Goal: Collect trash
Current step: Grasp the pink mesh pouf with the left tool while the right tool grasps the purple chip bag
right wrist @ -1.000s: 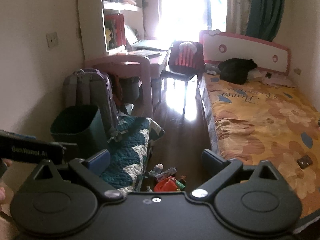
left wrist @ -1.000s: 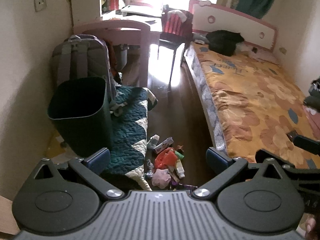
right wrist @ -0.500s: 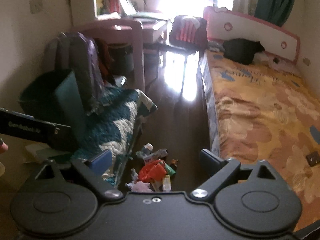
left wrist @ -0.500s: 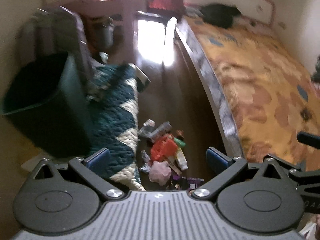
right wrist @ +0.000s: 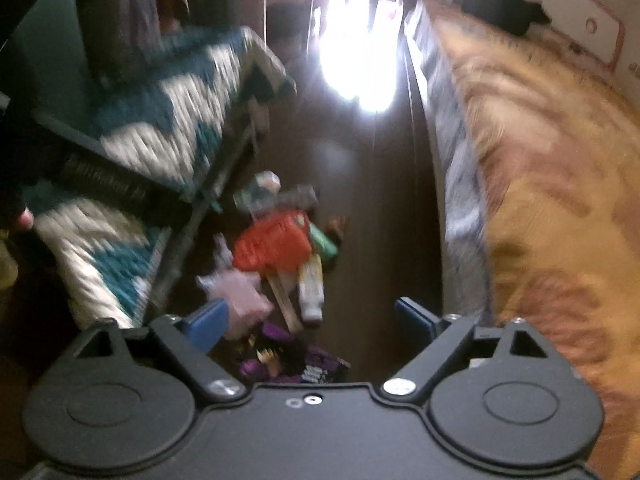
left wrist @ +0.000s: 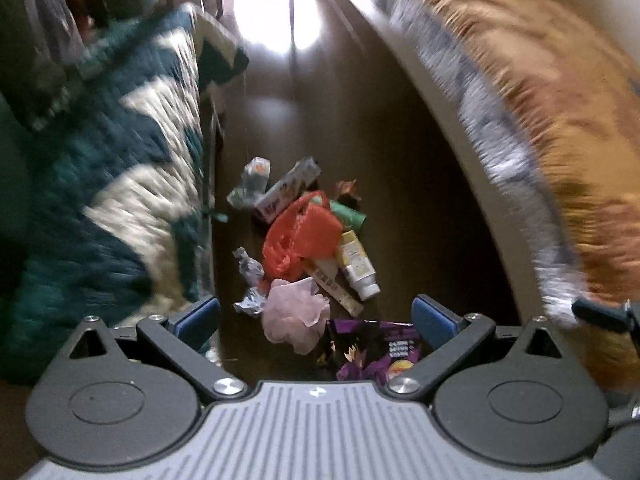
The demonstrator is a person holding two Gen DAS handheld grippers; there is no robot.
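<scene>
Having been tilted down from the room over the last second, both views are now centred on the mixed floor litter pile between quilt and bed. Left gripper and right gripper are held wide and empty. Pickup can be started.

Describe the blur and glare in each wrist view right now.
Left wrist view: quilt and bedspread streak with motion blur, the orange bag stays fairly sharp, window glare whitens the floor. Right wrist view: everything smears, trash included, with similar glare.
</scene>
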